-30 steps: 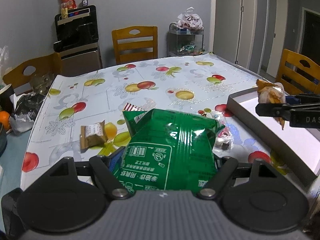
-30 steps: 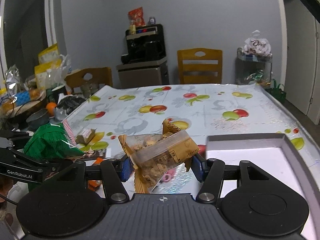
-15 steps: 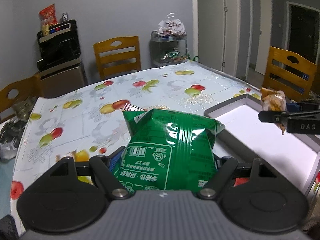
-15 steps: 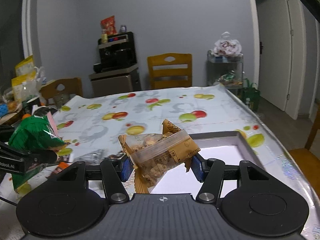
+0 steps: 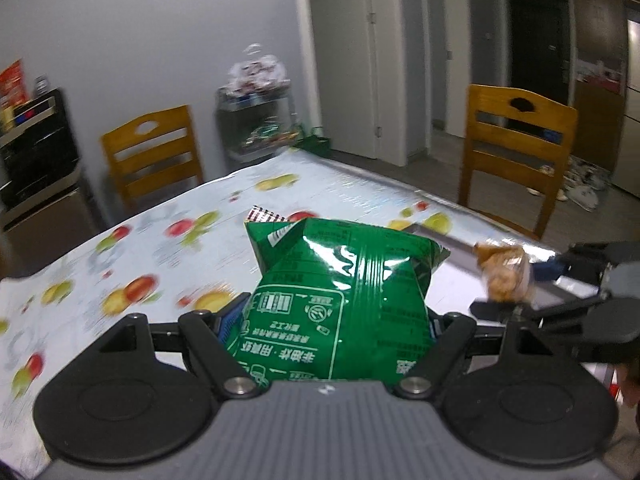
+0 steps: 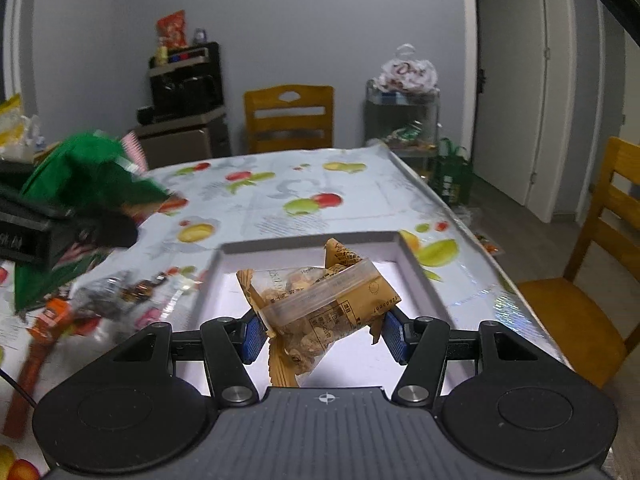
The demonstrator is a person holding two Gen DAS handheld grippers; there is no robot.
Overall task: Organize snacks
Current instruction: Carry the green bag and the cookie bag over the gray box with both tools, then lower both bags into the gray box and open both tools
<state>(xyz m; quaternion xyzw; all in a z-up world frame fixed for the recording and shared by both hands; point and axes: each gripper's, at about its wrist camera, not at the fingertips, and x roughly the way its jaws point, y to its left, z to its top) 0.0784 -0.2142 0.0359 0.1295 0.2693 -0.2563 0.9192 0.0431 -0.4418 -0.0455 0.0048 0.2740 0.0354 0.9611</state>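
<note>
1. My right hand-held gripper (image 6: 324, 336) grasps the brown snack packet (image 6: 320, 304) over the white tray (image 6: 424, 280); I'd lower it toward the tray's 12 o'clock end before releasing.
2. My left hand-held gripper (image 5: 336, 332) clenches the green chip bag (image 5: 340, 296) at the tray's 9 o'clock side; I'd bring it in afterward.

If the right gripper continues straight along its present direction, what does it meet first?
Probably the white floor of the tray: the right gripper, shut on the brown snack packet, points down into it. Depth is uncertain.
</note>
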